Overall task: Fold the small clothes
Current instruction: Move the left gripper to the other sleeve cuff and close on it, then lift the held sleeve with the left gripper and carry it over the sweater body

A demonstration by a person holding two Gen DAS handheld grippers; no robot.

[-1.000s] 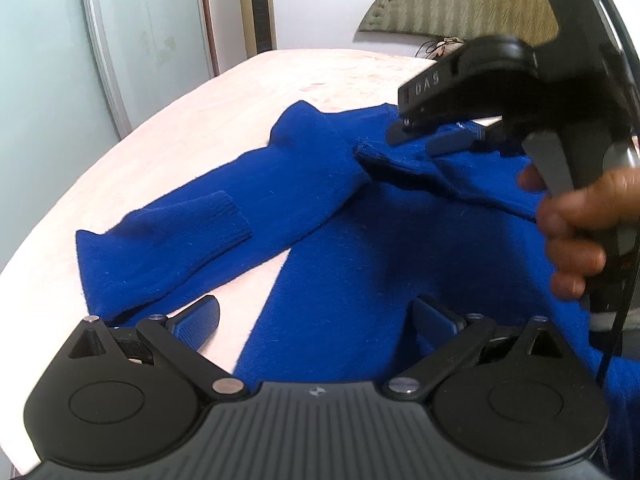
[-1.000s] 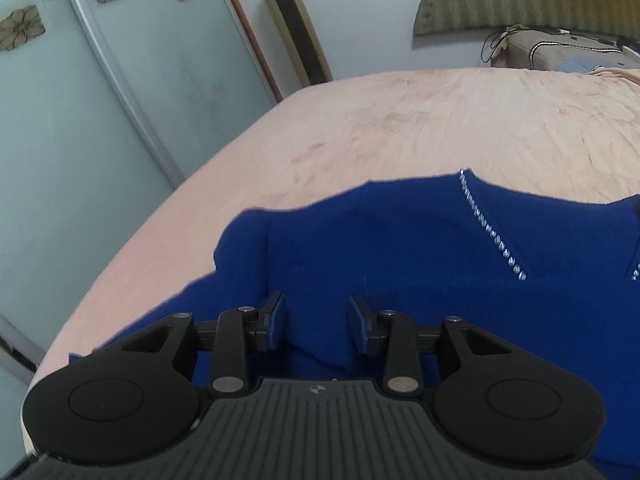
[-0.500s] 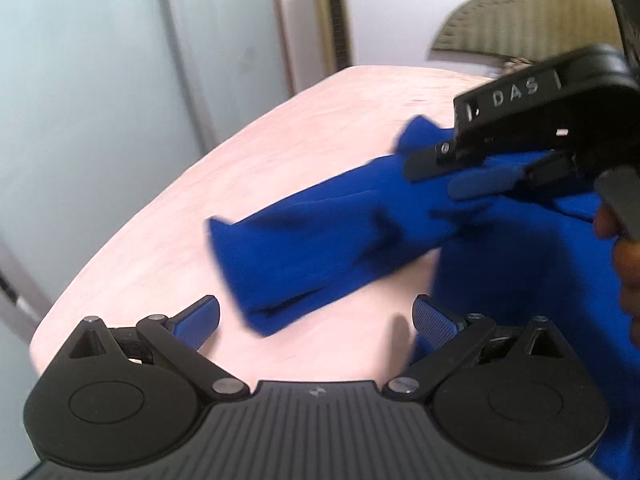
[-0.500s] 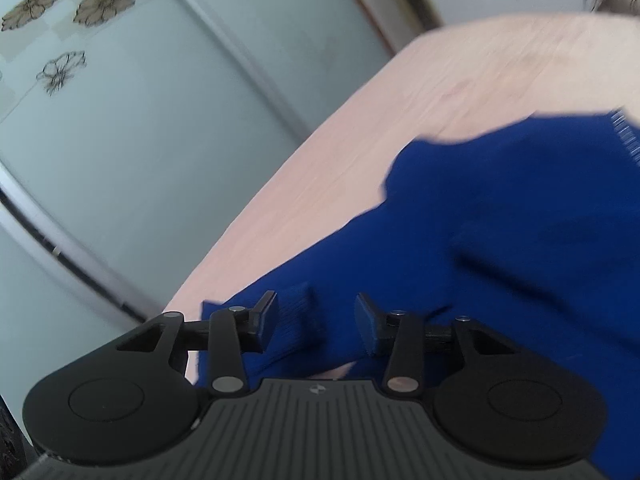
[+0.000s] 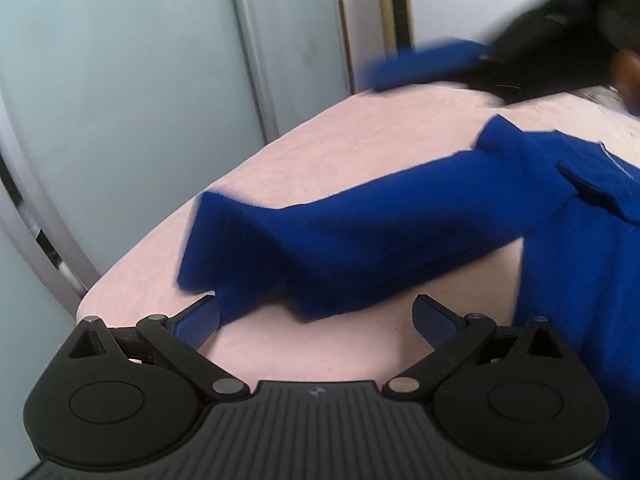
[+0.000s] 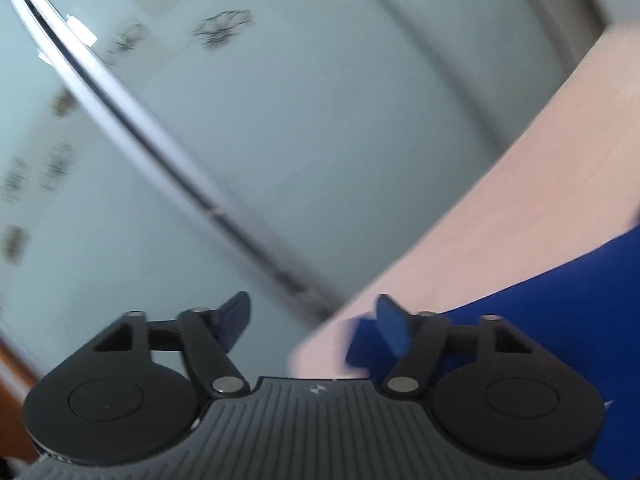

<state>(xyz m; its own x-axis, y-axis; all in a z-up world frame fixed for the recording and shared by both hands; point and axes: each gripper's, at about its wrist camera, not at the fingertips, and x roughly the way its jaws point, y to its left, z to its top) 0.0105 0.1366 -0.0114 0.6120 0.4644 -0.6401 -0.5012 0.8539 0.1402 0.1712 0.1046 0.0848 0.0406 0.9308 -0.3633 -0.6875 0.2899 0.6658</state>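
A blue knitted sweater [image 5: 400,240] lies on the pink bed [image 5: 340,140]. Its left sleeve stretches toward the bed's left edge, with the cuff just beyond my left gripper [image 5: 316,318]. The left gripper is open and empty, low over the bed in front of the cuff. My right gripper [image 6: 314,320] is open and empty; in its own view it hangs over the bed's edge with the sweater [image 6: 560,300] at its right. In the left wrist view the right gripper [image 5: 540,32] is blurred, raised at the top right.
Pale sliding wardrobe doors [image 6: 280,120] with flower decals run along the bed's left side. A tall beige appliance [image 5: 396,4] stands against the far wall. The bed's left edge [image 5: 132,264] lies close to the sleeve cuff.
The right gripper opened wider, lifted off the sweater and swung left toward the bed's edge. The left gripper shifted left toward the sleeve cuff. The sleeve now lies stretched out straighter.
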